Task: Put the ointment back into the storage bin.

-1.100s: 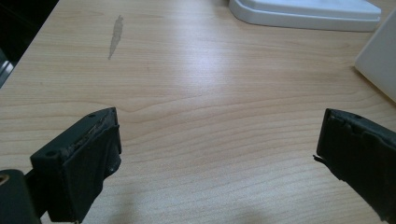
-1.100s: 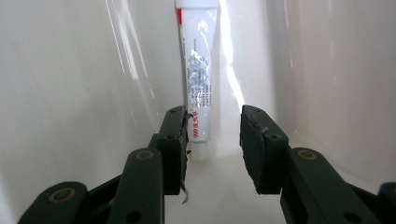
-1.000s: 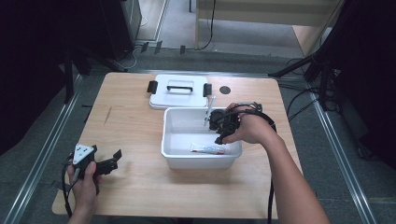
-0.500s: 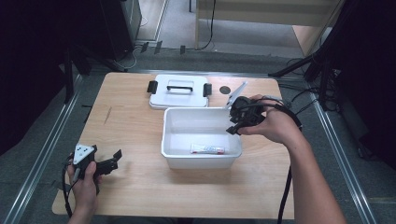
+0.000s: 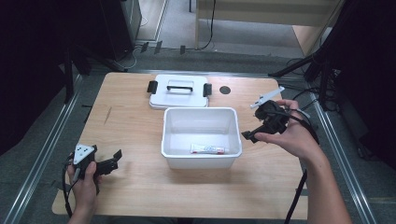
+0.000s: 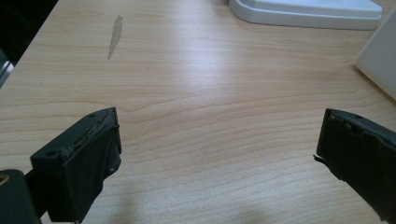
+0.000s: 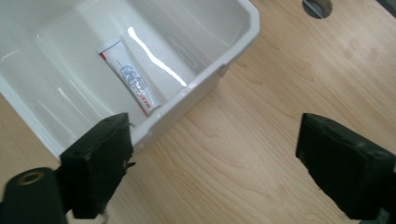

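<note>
Withdrawn from over the white bin [image 5: 201, 115], the right tool [image 5: 259, 131] now hovers beside its right wall, released and empty; the tube [image 5: 207, 149] lies inside. Left tool [image 5: 110, 161] rests released, well left of the bin on the counter [image 5: 130, 116]. Probably fetch the lid [image 5: 179, 91] behind the bin, gripping its handle squarely.

Glossy white plastic bin [image 7: 224, 65], matt wood-grain table [image 6: 196, 93]

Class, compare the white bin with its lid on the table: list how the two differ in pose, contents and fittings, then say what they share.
The bin sits open side up near the table's middle; the lid lies flat behind it, apart from it. The bin holds a tube; the lid holds nothing. The lid has a handle on top and black clips at both ends; the bin shows no clips. Both are white, rectangular plastic with rounded corners.
</note>
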Motion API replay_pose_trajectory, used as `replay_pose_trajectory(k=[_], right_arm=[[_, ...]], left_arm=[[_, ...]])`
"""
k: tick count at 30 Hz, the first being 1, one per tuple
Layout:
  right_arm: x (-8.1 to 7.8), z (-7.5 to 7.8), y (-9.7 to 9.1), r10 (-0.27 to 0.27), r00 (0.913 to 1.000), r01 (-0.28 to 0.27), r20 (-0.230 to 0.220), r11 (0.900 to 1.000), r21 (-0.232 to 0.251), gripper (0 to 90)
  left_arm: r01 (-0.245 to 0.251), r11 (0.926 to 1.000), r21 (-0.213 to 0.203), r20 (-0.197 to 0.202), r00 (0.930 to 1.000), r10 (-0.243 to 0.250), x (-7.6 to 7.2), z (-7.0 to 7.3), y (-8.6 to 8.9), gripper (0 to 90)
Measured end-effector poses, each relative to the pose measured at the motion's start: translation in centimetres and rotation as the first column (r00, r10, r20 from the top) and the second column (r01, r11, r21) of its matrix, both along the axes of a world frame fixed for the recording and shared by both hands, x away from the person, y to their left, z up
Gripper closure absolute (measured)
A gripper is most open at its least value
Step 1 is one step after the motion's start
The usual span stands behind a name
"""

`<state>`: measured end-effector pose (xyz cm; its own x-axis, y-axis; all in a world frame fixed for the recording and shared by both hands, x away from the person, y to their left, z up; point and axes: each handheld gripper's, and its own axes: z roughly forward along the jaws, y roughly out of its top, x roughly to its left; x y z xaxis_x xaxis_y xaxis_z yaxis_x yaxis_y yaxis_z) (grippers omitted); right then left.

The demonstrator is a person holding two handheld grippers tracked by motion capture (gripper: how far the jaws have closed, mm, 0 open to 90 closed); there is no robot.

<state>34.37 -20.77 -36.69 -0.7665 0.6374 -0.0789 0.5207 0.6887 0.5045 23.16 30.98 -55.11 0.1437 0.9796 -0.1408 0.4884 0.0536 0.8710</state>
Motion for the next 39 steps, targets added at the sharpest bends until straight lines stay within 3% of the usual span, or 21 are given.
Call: replay_pose_trajectory(k=[2,4,5,7,8,9,12,13,19,22,24,25,26,27,28,30,32,33,38,39], right_arm=[[-0.5,-0.6,-1.0,-0.027,0.999,0.026,0.036,0.999,0.037,4.3],[-0.9,-1.8,-2.7,-0.086,0.9944,0.078,0.061,0.9898,0.119,0.0],[-0.9,-1.8,-2.7,-0.086,0.9944,0.078,0.061,0.9898,0.119,0.0],[-1.7,-2.7,-3.9,-0.141,0.9861,0.125,0.088,0.9783,0.165,0.0],[-2.2,-3.6,-4.8,-0.18,0.9764,0.153,0.119,0.9671,0.203,0.0],[-2.2,-3.6,-4.8,-0.18,0.9764,0.153,0.119,0.9671,0.203,0.0],[-3.4,-5.9,-6.3,-0.239,0.96,0.197,0.146,0.9468,0.255,0.0],[-3.4,-5.9,-6.3,-0.239,0.96,0.197,0.146,0.9468,0.255,0.0],[-5.4,-9.8,-7.8,-0.308,0.9346,0.239,0.178,0.9139,0.329,0.0],[-6.1,-11.6,-8.5,-0.333,0.9251,0.256,0.183,0.9019,0.348,0.0],[-7.0,-13.4,-9.5,-0.353,0.9204,0.271,0.169,0.8866,0.375,0.0],[-7.0,-13.4,-9.5,-0.353,0.9204,0.271,0.169,0.8866,0.375,0.0],[-7.6,-14.3,-10.3,-0.363,0.9178,0.278,0.161,0.8773,0.391,0.0],[-7.6,-14.3,-10.3,-0.363,0.9178,0.278,0.161,0.8773,0.391,0.0],[-8.2,-15.0,-11.2,-0.378,0.9126,0.289,0.157,0.8668,0.406,0.0],[-8.4,-15.3,-11.6,-0.384,0.9097,0.293,0.158,0.8635,0.41,0.0],[-9.0,-15.9,-12.6,-0.42,0.8911,0.319,0.172,0.8487,0.422,0.0],[-9.3,-16.2,-13.5,-0.447,0.8783,0.337,0.169,0.8302,0.444,0.0],[-10.3,-16.9,-15.3,-0.509,0.8443,0.385,0.168,0.7936,0.472,0.0],[-10.7,-17.2,-15.7,-0.525,0.8347,0.392,0.167,0.7795,0.488,0.0]], left_arm=[[0.0,1.0,-0.001,0.0,1.0,0.0,0.0,0.0,0.0,0.5],[0.001,1.0,0.001,-0.001,1.0,-0.001,0.0,0.0,0.0,0.6],[0.002,1.0,0.001,-0.001,1.0,-0.002,0.0,0.0,0.0,0.6],[0.008,1.0,0.004,0.0,1.0,-0.008,0.0,0.0,0.0,0.5],[0.007,1.0,0.002,0.002,1.0,-0.007,0.0,0.0,0.0,0.5],[0.008,1.0,0.005,0.002,1.0,-0.008,0.0,0.0,-0.1,0.5],[0.01,0.9999,0.008,0.003,1.0,-0.01,0.0,0.0,-0.1,0.5],[0.009,0.9999,0.009,0.003,1.0,-0.009,0.0,0.0,-0.1,0.5],[0.007,0.9999,0.012,0.002,1.0,-0.007,0.0,0.0,-0.2,0.5],[0.005,0.9999,0.012,0.004,1.0,-0.005,0.0,0.0,-0.2,0.5],[0.004,0.9999,0.012,0.003,1.0,-0.004,0.0,0.0,-0.2,0.5],[0.004,0.9999,0.014,0.002,1.0,-0.004,0.0,0.0,-0.2,0.5],[0.004,0.9999,0.016,0.001,1.0,-0.004,0.0,0.0,-0.3,0.5],[0.005,0.9998,0.02,0.0,1.0,-0.005,-0.1,0.0,-0.3,0.5],[0.007,0.9997,0.025,0.001,1.0,-0.007,0.0,0.0,-0.3,0.5],[0.005,0.9994,0.033,0.001,1.0,-0.005,0.0,0.0,-0.4,0.5],[0.002,0.9992,0.041,0.002,1.0,-0.002,0.0,0.0,-0.5,0.5],[0.002,0.999,0.045,0.001,1.0,-0.002,0.0,0.0,-0.5,0.5],[0.0,0.9983,0.058,-0.001,1.0,0.001,-0.1,0.1,-0.6,0.5],[-0.003,0.9982,0.06,0.001,1.0,0.003,-0.1,0.0,-0.7,0.5]])
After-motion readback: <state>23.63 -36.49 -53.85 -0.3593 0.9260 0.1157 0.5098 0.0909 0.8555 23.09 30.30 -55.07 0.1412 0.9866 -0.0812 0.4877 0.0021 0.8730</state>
